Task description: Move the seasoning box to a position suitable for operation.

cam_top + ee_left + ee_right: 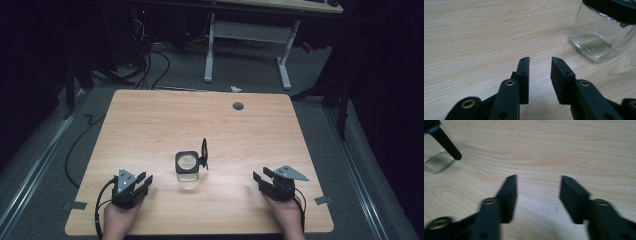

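With the square clear glass jar [188, 171], black hinged lid flipped up, mid-table between them, the left gripper [145, 182] and right gripper [259, 178] rest released, apparently pre-approach; next, closing in squarely.

Wooden table [150, 125], pale grain, grey round grommet [238, 105] near far right corner. Grey floor [45, 150] around it. Black cables [150, 65] on floor beyond table. White desk frame [250, 35] behind. Tape patch [324, 200] by right edge.

Dim room, grey carpet [240, 75], white-legged desk [247, 30] behind wooden table [165, 115].
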Motion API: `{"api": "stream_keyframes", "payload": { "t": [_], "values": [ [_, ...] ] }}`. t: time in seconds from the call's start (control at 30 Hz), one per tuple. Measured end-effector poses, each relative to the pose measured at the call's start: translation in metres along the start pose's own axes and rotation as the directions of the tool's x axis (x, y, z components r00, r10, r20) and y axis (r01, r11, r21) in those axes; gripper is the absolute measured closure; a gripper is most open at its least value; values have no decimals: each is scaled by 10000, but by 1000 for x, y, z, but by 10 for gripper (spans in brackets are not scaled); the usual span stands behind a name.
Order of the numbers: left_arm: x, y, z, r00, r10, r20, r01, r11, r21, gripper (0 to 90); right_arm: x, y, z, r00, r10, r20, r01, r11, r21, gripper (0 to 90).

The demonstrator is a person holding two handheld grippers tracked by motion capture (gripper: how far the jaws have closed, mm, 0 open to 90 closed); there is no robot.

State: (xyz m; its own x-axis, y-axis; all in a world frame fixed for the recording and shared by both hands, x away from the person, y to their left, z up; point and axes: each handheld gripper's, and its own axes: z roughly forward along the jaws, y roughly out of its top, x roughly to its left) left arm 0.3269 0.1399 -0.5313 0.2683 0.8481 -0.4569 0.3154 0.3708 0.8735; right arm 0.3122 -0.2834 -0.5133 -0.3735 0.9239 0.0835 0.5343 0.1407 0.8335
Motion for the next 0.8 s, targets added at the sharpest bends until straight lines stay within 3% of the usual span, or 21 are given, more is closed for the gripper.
{"api": "stream_keyframes", "payload": {
  "t": [0.1, 0.17, 0.47, 0.8],
  "values": [
    [-1, 0, -1, 9999, 104, 92, -104, 9999, -28, 714, 0, -2, 4, 9999, -99, -116, 101, 9997, 228, 599],
    [-2, -2, -2, 9991, 419, 97, -419, 9991, 24, 700, 0, -2, 3, 9999, -130, -71, 131, 9998, 159, 603],
    [-1, -2, 0, 9985, 548, 80, -549, 9984, 124, 620, -6, -4, 1, 9996, 167, 220, -167, 9999, -21, 611],
    [-2, -1, -1, 9985, 547, 81, -549, 9979, 341, 594, 10, -3, 6, 9987, -511, -43, 511, 9987, 1, 650]
  ]
}}
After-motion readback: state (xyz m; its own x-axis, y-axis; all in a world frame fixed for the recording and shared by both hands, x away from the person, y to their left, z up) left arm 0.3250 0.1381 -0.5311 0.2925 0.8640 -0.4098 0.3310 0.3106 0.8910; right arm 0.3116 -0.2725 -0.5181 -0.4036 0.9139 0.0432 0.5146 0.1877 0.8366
